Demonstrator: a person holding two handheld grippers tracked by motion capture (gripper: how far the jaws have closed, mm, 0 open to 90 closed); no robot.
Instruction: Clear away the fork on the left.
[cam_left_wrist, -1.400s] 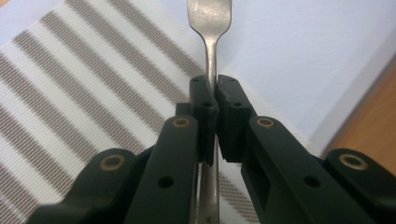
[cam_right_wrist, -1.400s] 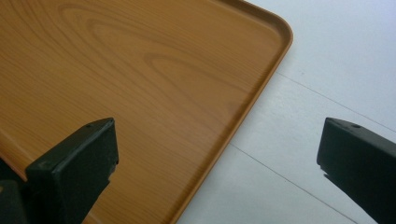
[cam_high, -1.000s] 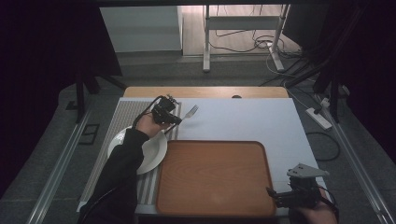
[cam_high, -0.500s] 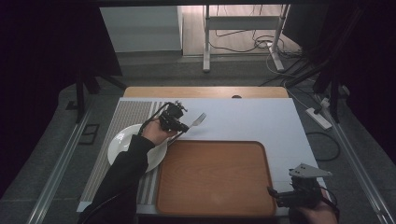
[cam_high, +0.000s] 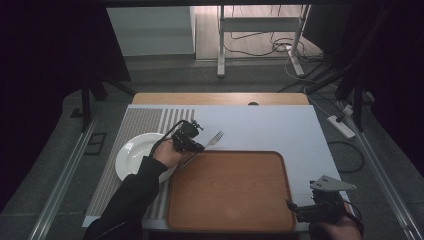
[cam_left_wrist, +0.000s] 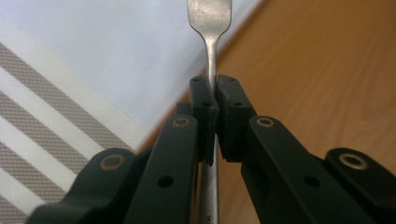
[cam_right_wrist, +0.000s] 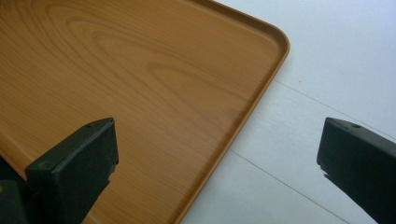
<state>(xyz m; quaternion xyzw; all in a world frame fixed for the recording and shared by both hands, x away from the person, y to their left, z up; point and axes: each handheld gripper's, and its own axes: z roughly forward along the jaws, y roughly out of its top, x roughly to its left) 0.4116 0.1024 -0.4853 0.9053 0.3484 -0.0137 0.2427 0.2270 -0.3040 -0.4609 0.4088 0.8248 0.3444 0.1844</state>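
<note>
- Left gripper view: left gripper (cam_left_wrist: 214, 109) jaws clamped on fork (cam_left_wrist: 211, 28) handle, tines up, over tray (cam_high: 230, 192) far-left corner.
- Right gripper (cam_right_wrist: 217, 154) jaws wide apart, empty, at tray's near-right corner.
- Plate (cam_high: 131, 155) left of tray.

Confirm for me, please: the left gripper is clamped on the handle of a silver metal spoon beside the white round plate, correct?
Not quite: the left gripper is clamped on the handle of a silver metal fork, not a spoon; the high view shows its tines. It is indeed beside the white round plate.
</note>
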